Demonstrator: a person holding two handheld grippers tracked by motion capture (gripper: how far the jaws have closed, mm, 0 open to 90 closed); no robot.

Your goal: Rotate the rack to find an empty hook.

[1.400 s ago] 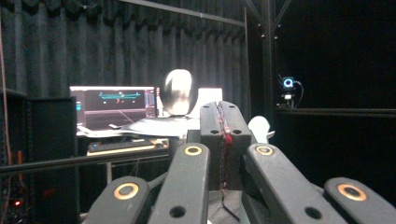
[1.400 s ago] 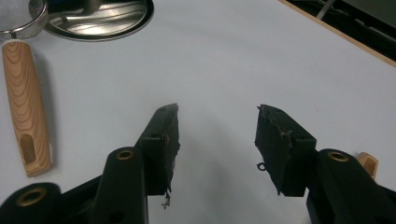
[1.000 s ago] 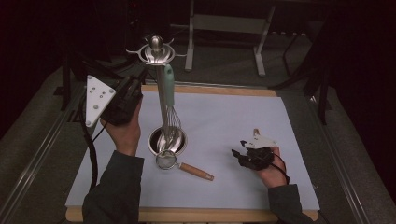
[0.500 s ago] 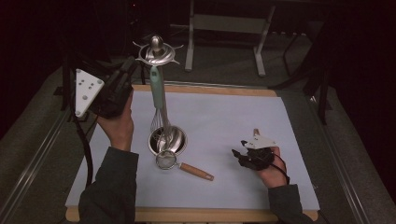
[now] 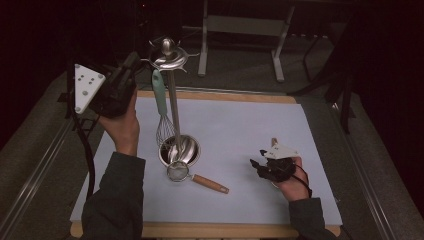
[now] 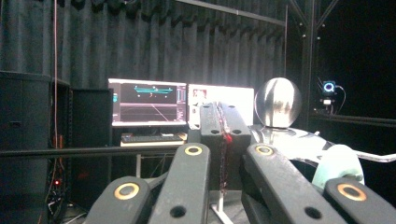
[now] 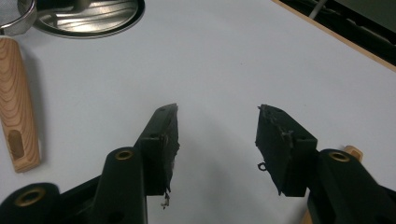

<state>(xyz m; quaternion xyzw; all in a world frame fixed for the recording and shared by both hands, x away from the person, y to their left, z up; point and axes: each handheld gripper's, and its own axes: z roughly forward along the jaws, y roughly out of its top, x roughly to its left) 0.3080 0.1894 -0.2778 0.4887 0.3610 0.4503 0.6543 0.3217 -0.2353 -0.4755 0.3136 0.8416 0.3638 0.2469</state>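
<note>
Whisk (image 5: 161, 107) hangs on the stand (image 5: 172, 100); left claw (image 5: 131, 64) clenched empty beside it, right claw (image 7: 217, 135) released near the desk's (image 5: 240, 130) right edge.

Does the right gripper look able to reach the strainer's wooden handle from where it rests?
Probably yes: the right gripper is open, and bare mat separates it from the handle.

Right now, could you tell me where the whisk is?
In the high view, the whisk hangs from the utensil stand, left of its pole, wires above the base.
</note>
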